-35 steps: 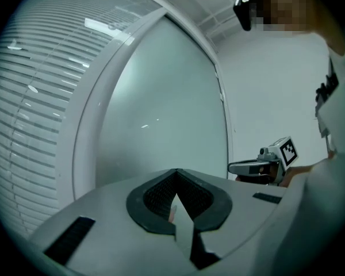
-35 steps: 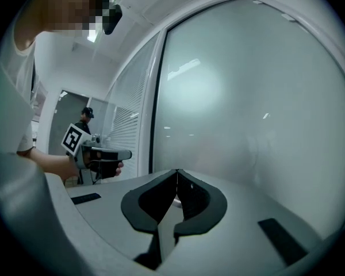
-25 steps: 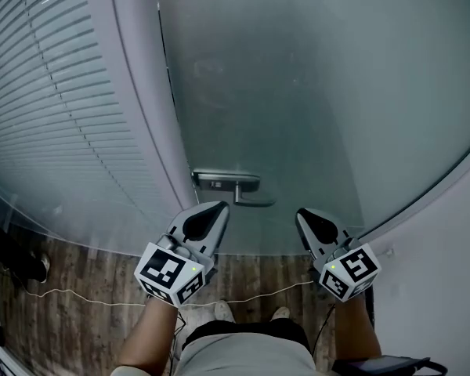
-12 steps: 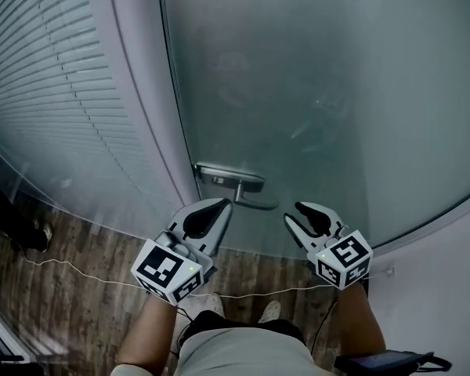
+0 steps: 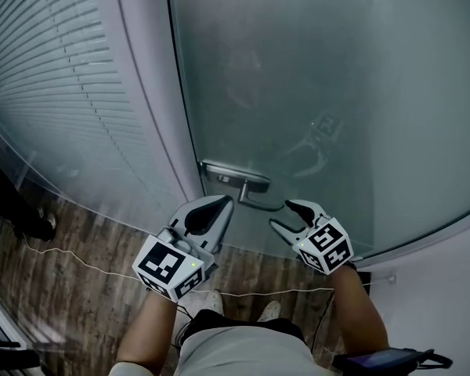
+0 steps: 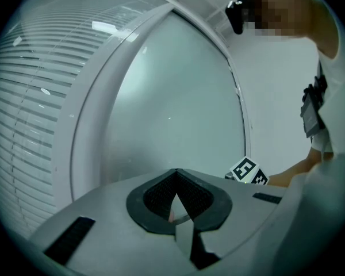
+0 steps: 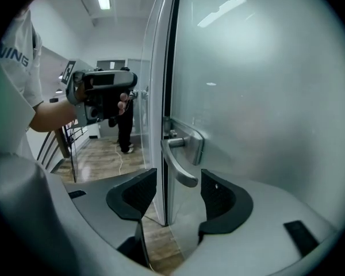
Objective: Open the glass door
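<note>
1. Jaws of your right gripper (image 7: pixel 178 203) are opening; the handle (image 7: pixel 183 168) sits between the tips, untouched.
2. Your left gripper (image 6: pixel 176 195) is pressed together, empty, left of it.
3. The handle runs level along the door (image 5: pixel 321 77), free end nearest your right.

Left gripper (image 5: pixel 219 202): held level, jaws closed tip to tip. Left forearm (image 5: pixel 145 331): bare, extended forward.
Right gripper (image 5: pixel 280 215): tipped downward, jaws opening and wide apart; the door handle (image 7: pixel 181 168) shows in the gap, pads clear of it. Right forearm (image 5: pixel 356 312): bare, angled slightly inward.
</note>
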`<state>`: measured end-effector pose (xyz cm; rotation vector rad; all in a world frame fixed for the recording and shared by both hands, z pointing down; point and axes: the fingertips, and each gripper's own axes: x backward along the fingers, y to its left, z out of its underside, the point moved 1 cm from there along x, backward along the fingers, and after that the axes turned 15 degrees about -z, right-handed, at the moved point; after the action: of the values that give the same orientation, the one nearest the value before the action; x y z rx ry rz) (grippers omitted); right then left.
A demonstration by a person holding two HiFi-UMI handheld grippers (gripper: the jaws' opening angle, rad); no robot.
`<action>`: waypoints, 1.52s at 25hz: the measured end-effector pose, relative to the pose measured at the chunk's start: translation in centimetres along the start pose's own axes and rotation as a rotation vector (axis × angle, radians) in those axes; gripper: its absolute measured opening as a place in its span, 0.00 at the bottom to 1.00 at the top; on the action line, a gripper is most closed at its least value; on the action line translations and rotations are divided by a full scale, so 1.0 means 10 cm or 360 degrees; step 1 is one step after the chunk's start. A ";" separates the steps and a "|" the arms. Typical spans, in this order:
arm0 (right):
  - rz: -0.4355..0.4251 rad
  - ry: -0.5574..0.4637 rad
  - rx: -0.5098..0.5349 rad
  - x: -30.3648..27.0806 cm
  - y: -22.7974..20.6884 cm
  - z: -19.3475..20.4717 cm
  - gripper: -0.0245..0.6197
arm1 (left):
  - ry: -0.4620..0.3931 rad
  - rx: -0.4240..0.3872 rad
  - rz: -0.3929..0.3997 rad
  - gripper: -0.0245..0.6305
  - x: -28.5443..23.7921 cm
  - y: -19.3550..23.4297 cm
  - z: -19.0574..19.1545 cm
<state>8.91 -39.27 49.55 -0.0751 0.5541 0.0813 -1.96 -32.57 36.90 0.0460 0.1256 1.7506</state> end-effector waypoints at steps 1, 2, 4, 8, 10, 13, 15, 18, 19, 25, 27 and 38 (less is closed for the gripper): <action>-0.0004 0.0025 0.0006 -0.03 -0.02 0.03 0.38 | 0.0003 -0.0003 0.0001 0.04 -0.01 0.00 0.01; -0.0004 0.0047 0.0011 -0.05 -0.04 0.05 0.38 | 0.0005 -0.0006 0.0001 0.04 -0.01 0.00 0.01; 0.0005 0.0071 0.0014 -0.07 -0.07 0.08 0.38 | 0.0006 -0.0008 -0.0002 0.04 -0.02 -0.01 0.03; 0.0000 0.0082 -0.0008 -0.09 -0.06 0.07 0.38 | 0.0002 -0.0010 -0.0008 0.04 -0.03 -0.01 0.02; 0.0019 0.0083 -0.0023 -0.09 -0.07 0.06 0.37 | 0.0001 -0.0006 -0.0007 0.04 -0.03 -0.01 0.01; 0.0074 0.0070 -0.0044 -0.07 -0.13 0.06 0.25 | 0.0001 -0.0006 -0.0002 0.04 -0.03 -0.02 0.02; 0.0077 0.0051 -0.0056 -0.07 -0.14 0.05 0.25 | 0.0008 -0.0007 -0.0004 0.04 -0.03 -0.01 0.03; 0.0088 0.0046 -0.0052 -0.07 -0.14 0.06 0.25 | 0.0015 -0.0006 -0.0007 0.04 -0.02 -0.01 0.04; 0.0095 0.0044 -0.0049 -0.07 -0.14 0.06 0.25 | 0.0015 -0.0007 -0.0008 0.04 -0.03 -0.01 0.05; 0.0114 0.0014 -0.0062 -0.10 -0.22 0.06 0.25 | 0.0024 -0.0007 -0.0006 0.04 -0.06 -0.01 0.09; 0.0116 0.0007 -0.0058 -0.12 -0.24 0.08 0.25 | 0.0027 -0.0010 -0.0003 0.04 -0.06 -0.03 0.12; 0.0144 -0.0024 -0.0125 -0.11 -0.55 0.02 0.25 | 0.0007 -0.0019 -0.0004 0.04 -0.13 -0.15 0.02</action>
<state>8.64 -44.77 50.56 -0.1261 0.5390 0.1915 -0.26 -33.59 36.96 0.0334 0.1181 1.7489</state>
